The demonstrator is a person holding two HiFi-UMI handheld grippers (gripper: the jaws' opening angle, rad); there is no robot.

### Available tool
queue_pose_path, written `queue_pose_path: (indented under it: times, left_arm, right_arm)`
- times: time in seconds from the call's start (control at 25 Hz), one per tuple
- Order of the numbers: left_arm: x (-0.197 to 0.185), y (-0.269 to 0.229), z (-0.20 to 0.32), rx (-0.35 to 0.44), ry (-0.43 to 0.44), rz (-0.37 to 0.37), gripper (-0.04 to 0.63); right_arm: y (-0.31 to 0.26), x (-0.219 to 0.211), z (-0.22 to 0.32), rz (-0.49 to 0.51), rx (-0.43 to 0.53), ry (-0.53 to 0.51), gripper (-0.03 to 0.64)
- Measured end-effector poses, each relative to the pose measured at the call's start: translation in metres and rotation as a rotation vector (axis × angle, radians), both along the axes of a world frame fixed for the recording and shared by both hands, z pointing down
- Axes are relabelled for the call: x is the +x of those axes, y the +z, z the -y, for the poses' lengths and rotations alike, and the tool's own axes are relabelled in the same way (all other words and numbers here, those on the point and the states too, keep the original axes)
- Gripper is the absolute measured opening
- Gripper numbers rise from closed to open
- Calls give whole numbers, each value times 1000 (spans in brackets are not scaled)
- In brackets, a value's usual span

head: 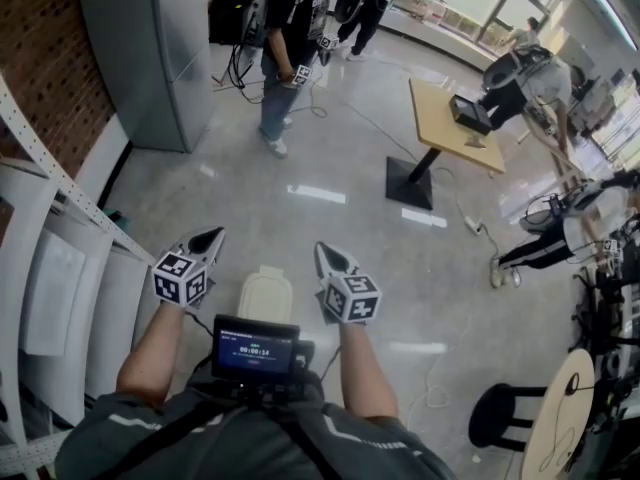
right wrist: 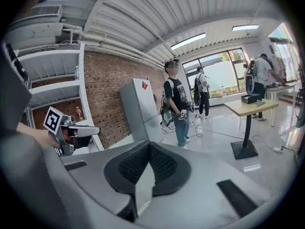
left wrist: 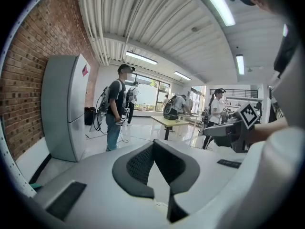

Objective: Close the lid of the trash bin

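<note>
The trash bin [head: 265, 294] is a small cream bin seen from straight above, on the floor just in front of me, between the two grippers. Its lid looks flat across the top; I cannot tell if it is fully down. My left gripper [head: 211, 234] hangs to the bin's left and my right gripper [head: 326, 251] to its right, both above floor level and apart from the bin. Each has its jaws together with nothing between them. The bin does not show in the left gripper view [left wrist: 153, 143] or the right gripper view [right wrist: 148, 145].
White metal shelving [head: 40, 268] runs along my left, with a grey cabinet [head: 150, 48] beyond it. A person [head: 287, 48] stands ahead. A wooden table [head: 455, 118] on a black base, floor cables, a black stool [head: 500, 418] and a screen [head: 255, 348] at my chest are nearby.
</note>
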State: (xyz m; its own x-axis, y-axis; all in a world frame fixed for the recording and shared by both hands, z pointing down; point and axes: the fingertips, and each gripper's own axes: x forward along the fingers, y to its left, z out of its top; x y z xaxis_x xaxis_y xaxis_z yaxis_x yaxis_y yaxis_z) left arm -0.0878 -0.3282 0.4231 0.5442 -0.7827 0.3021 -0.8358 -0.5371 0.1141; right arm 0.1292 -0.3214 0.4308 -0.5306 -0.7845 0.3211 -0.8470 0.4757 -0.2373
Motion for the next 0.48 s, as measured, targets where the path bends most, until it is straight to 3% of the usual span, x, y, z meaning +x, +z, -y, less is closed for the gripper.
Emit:
queue_pose_path:
  times: [0.24,0.48]
  left_arm:
    - [1,-26,-11,51,-29,-49,-5]
    - [9,-40,-32,76,-32,-53,-5]
  right_arm:
    - [-27,5,-8,-2,67,-19,11]
    - [-46,4,-20,-29,130,-68,11]
